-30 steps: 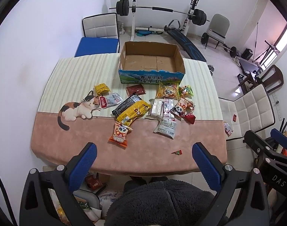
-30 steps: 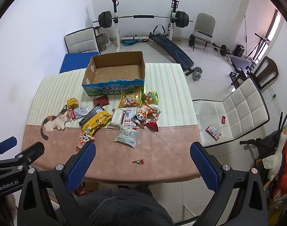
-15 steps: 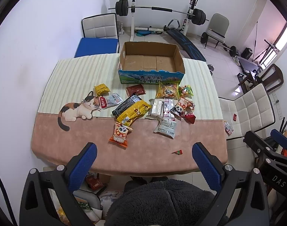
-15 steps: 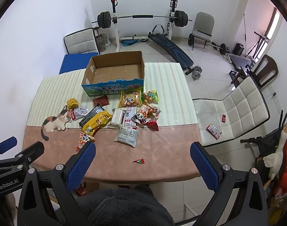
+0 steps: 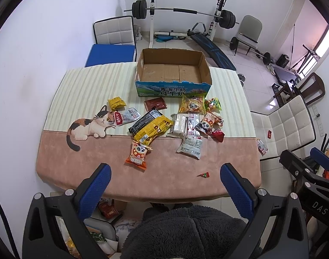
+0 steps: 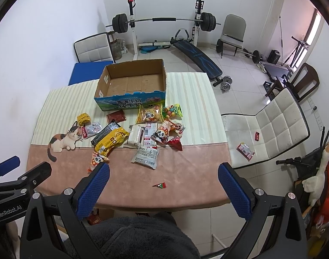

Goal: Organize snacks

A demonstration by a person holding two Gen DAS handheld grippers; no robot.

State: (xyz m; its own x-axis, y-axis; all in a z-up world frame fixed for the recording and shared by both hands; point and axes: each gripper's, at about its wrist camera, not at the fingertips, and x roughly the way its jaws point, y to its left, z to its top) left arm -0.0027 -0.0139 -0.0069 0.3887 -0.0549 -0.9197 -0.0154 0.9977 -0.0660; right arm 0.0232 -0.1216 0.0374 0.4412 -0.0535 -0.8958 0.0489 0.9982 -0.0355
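An empty cardboard box point(image 5: 173, 71) point(image 6: 132, 82) stands at the far middle of the table. Several snack packets lie scattered in front of it: a yellow bag point(image 5: 153, 127) point(image 6: 111, 139), an orange panda pack point(image 5: 138, 153), a white pack point(image 5: 191, 146) point(image 6: 146, 155), a small red wrapper point(image 5: 204, 174) point(image 6: 160, 185). My left gripper point(image 5: 164, 179) is open and empty, high above the table's near edge. My right gripper point(image 6: 164, 178) is open and empty, likewise held high over the near edge.
The table point(image 5: 82, 86) has a striped and pink cloth with a cat print point(image 5: 88, 125). White chairs point(image 6: 270, 120) stand right and behind. A barbell rack point(image 5: 181, 10) and bench fill the back of the room. A packet point(image 6: 245, 150) lies on the right chair.
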